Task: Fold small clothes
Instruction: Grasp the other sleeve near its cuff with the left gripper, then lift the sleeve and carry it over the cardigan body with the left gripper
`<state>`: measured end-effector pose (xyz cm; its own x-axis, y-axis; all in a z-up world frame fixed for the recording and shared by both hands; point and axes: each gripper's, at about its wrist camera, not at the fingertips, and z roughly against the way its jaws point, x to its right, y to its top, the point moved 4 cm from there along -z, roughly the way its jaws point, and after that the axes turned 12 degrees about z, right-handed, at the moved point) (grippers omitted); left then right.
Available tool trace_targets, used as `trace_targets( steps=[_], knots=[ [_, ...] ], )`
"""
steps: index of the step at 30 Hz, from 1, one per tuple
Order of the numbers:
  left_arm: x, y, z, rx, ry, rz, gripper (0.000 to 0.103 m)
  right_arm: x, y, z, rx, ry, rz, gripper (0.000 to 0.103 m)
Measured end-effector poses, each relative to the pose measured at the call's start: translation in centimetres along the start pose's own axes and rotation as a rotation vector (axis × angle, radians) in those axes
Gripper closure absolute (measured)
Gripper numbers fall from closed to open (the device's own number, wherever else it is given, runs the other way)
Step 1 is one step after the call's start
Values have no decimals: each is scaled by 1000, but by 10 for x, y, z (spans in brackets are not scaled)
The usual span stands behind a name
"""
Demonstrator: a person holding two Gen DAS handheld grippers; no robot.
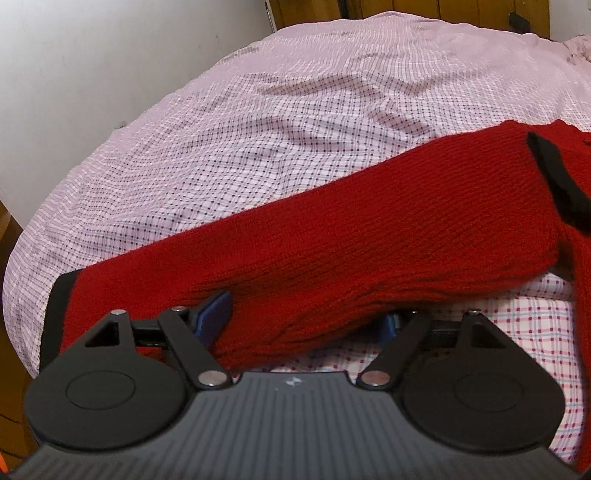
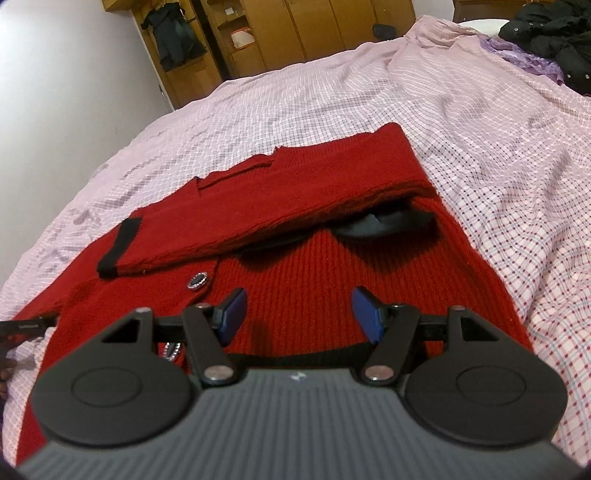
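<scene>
A red knit cardigan (image 2: 325, 269) with black trim and round buttons (image 2: 198, 279) lies on the checked bedsheet (image 2: 498, 155). One sleeve with a black cuff (image 2: 120, 245) is folded across its body. My right gripper (image 2: 297, 314) is open and empty, hovering over the cardigan's lower front near the black hem. In the left wrist view the cardigan (image 1: 332, 236) drapes over my left gripper (image 1: 299, 317); its blue pads (image 1: 214, 314) stand wide apart with red knit lying between and over them. A black cuff (image 1: 557, 177) shows at the right.
The pink checked bedsheet (image 1: 258, 129) covers the bed. A white wall (image 1: 92, 74) runs along the left. Wooden cabinets (image 2: 295, 33) stand behind the bed. Dark and purple clothes (image 2: 546, 40) lie at the far right corner.
</scene>
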<state>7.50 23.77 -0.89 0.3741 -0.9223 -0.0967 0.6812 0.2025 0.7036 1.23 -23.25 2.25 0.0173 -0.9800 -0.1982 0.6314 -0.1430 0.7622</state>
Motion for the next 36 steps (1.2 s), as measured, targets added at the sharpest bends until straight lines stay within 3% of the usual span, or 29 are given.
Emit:
trace_targets(
  steps=[1,6,9,15,20,28,36],
  knots=[
    [-1,0,1,9,-1,3,24,0,0,1,1,1,-2,38],
    [-3,5,12,70,59,17,67,0,0,6,15,4,7,38],
    [-2,12,27,129,43,48,76,0,1,9,24,4,11,38],
    [16,37,70,287,-41,89,80,-2,2,9,39,13,9,38],
    [40,53,101,360,-128,106,80,-3,4,13,64,19,6,38],
    [85,67,138,409,-279,109,81,4,4,14,71,11,-17,37],
    [165,64,154,397,-385,9,81,10,1,17,82,17,-38,37]
  ],
)
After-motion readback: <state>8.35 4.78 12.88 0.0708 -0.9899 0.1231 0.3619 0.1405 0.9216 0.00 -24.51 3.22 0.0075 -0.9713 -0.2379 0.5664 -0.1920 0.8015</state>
